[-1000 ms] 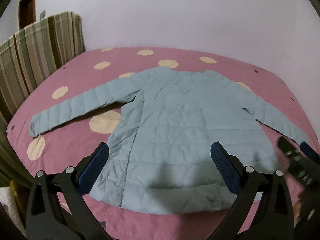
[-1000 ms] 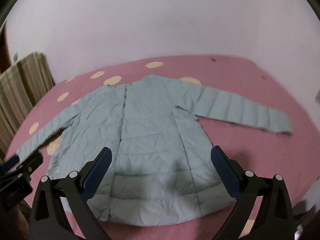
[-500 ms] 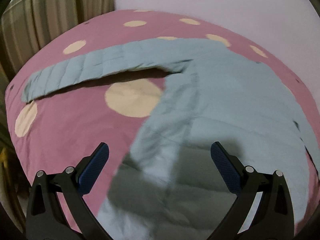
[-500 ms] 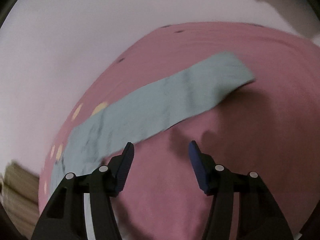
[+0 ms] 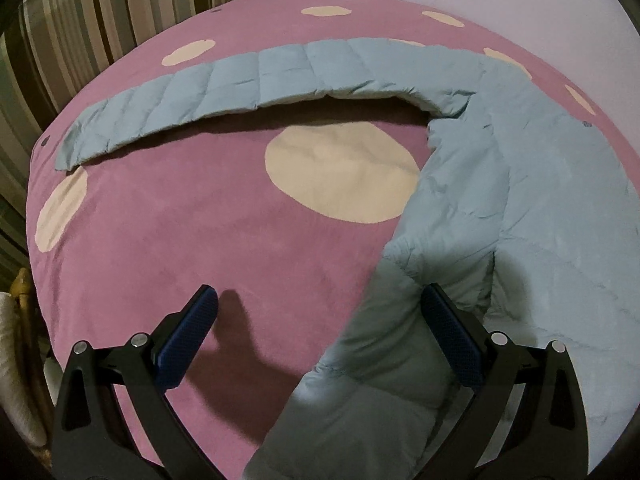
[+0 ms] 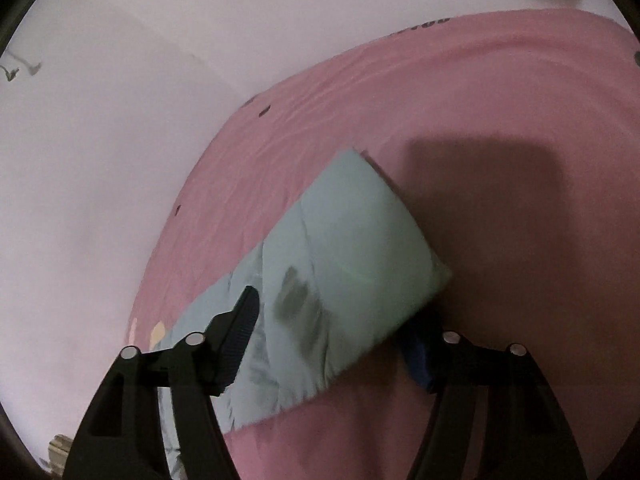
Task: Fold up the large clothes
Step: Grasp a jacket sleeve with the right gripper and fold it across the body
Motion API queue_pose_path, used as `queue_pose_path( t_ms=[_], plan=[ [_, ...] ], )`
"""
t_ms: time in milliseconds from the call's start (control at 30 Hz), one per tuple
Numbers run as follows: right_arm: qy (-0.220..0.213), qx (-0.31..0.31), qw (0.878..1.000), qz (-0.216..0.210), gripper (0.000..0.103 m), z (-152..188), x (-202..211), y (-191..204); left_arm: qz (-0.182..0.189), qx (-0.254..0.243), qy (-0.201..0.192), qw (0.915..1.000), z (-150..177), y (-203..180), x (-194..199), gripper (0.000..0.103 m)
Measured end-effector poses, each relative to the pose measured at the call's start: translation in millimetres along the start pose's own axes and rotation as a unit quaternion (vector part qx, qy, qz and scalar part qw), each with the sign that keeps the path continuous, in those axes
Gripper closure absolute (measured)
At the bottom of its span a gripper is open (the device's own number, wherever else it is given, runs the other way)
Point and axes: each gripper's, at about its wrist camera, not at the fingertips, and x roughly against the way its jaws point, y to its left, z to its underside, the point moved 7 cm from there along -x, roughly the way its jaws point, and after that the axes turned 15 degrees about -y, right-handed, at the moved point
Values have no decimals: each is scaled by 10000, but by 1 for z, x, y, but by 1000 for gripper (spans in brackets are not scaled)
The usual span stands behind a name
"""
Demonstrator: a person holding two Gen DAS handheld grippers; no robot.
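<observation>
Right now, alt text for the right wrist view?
The right claw straddles the cuff end of a light blue puffer jacket sleeve, one finger above it and one below, on a pink bedspread. A pale wall fills the left.

The left gripper (image 5: 320, 340) has dropped closer over the jacket's (image 5: 540, 200) side hem, jaws wide; the right gripper (image 6: 332, 340) has swung to the sleeve cuff (image 6: 360, 248), now straddling it.

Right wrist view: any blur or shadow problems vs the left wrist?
Right wrist: sleeve edges smeared, far finger half hidden under it, large dark shadow on the pink cover. Left wrist: sharp; open left gripper casts a hard shadow, jacket hem dim, fisheye bulges the bed.
</observation>
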Motion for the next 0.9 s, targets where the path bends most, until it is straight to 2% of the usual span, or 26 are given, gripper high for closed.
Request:
queue_pose_path(
  t_ms=[33, 67, 100, 167, 267, 367, 400, 433, 567, 633, 667, 700, 833, 867, 900],
  plan=[
    [-19, 73, 10000, 37, 64, 1, 1, 3, -2, -7, -5, 10000, 1, -1, 0, 2],
    [28, 108, 9999, -20, 79, 1, -1, 9, 0, -18, -7, 10000, 1, -1, 0, 2],
    [101, 112, 9998, -98, 88, 2, -2, 14, 1, -37, -18, 10000, 1, -1, -1, 2],
    [139, 225, 9996, -141, 91, 2, 0, 25, 7, -59, -41, 10000, 1, -2, -2, 2],
    [-12, 665, 9970, -385, 91, 14, 16, 76, 12, -72, -85, 9999, 2, -2, -2, 2],
    [-91, 1197, 9891, -856, 91, 29, 38, 132, 12, -84, -103, 9999, 2, -3, -3, 2],
    [-46, 1431, 9836, -1099, 91, 42, 46, 161, 15, -90, -108, 9999, 2, -3, -3, 2],
    [-23, 1531, 9810, -1187, 91, 54, 51, 173, 14, -99, -115, 9999, 4, -2, -2, 2],
    [266, 2286, 9533, -1955, 91, 121, 74, 266, 43, -90, -154, 9998, 5, -1, -2, 2],
    [461, 2615, 9369, -2276, 91, 175, 86, 310, 39, -109, -195, 9997, 5, -2, -2, 2],
    [524, 2683, 9326, -2358, 91, 182, 84, 325, 40, -123, -212, 9997, 5, -2, -2, 2],
    [682, 2841, 9219, -2543, 91, 211, 91, 348, 47, -128, -226, 9997, 6, -2, -3, 2],
    [1051, 3359, 8876, -2972, 91, 292, 111, 398, 77, -113, -267, 9996, 7, -2, -4, 2],
    [1095, 3433, 8825, -3021, 91, 297, 107, 391, 82, -112, -279, 9995, 7, -2, -4, 2],
    [1220, 3606, 8706, -3118, 91, 323, 113, 398, 86, -113, -296, 9995, 7, -2, -4, 2]
  ],
)
